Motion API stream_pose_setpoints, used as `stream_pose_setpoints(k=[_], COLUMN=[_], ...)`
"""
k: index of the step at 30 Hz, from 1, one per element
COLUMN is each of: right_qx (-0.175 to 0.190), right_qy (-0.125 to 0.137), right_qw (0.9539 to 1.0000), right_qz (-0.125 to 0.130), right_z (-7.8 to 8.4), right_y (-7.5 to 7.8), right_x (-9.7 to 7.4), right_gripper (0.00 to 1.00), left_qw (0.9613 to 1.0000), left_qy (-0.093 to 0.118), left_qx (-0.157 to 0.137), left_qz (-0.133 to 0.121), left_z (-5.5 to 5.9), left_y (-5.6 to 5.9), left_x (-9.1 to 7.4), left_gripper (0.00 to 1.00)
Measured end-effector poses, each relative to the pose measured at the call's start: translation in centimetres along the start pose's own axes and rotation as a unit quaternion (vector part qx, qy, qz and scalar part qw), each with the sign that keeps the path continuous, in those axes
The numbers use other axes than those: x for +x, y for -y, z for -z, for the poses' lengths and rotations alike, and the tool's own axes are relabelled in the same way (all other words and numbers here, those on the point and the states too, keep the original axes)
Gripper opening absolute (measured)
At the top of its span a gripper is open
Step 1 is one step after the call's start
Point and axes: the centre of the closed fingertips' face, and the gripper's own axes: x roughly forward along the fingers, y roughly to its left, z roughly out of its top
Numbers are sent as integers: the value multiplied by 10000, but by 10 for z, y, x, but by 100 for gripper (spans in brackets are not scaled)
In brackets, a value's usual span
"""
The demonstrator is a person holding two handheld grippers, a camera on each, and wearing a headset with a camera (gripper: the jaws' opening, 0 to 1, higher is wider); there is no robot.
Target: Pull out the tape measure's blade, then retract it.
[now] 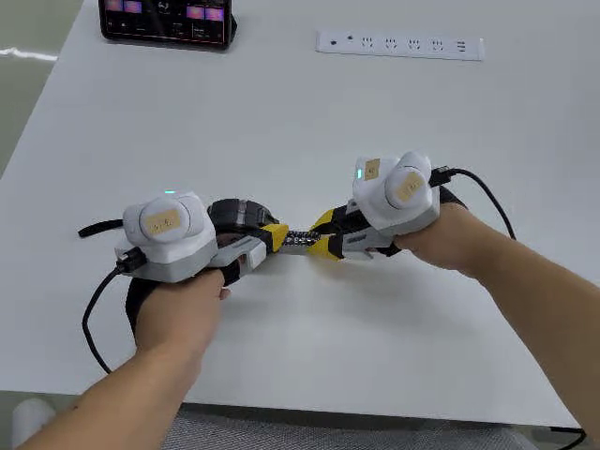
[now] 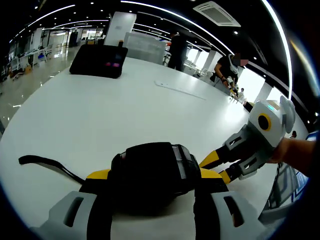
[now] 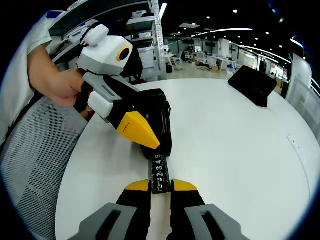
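Tape measure [image 1: 240, 215] centre-left of head view, on table [image 1: 281, 122], clamped in L gripper [image 2: 155, 175]. R gripper [image 3: 161, 186] pinched shut on blade [image 3: 159, 171] end, bottom centre of its view. Blade out short way, marks 2-5 visible. Pull prob. at early stage; more pull + retract left.

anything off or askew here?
Nothing stands out. The left tool clamps the tape measure case, the right tool pinches the blade at its tip, and the short exposed length runs straight between them, with no kink or twist.
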Motion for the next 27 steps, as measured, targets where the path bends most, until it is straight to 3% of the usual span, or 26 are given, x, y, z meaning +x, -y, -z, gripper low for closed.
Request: stream_pose_setpoints(k=[14,27], right_qx=[-37,-103], right_qy=[131,186], right_qw=[9999,9998], right_qz=[-23,-13], right_z=[-16,-22], right_y=[-1,-1], right_x=[18,25], right_gripper=[11,11], left_qw=[10000,10000], left_qy=[10,35], left_qx=[-1,-5], left_qz=[-10,-13], left_z=[0,-1], left_y=[0,-1], left_x=[0,0], left_gripper=[61,61])
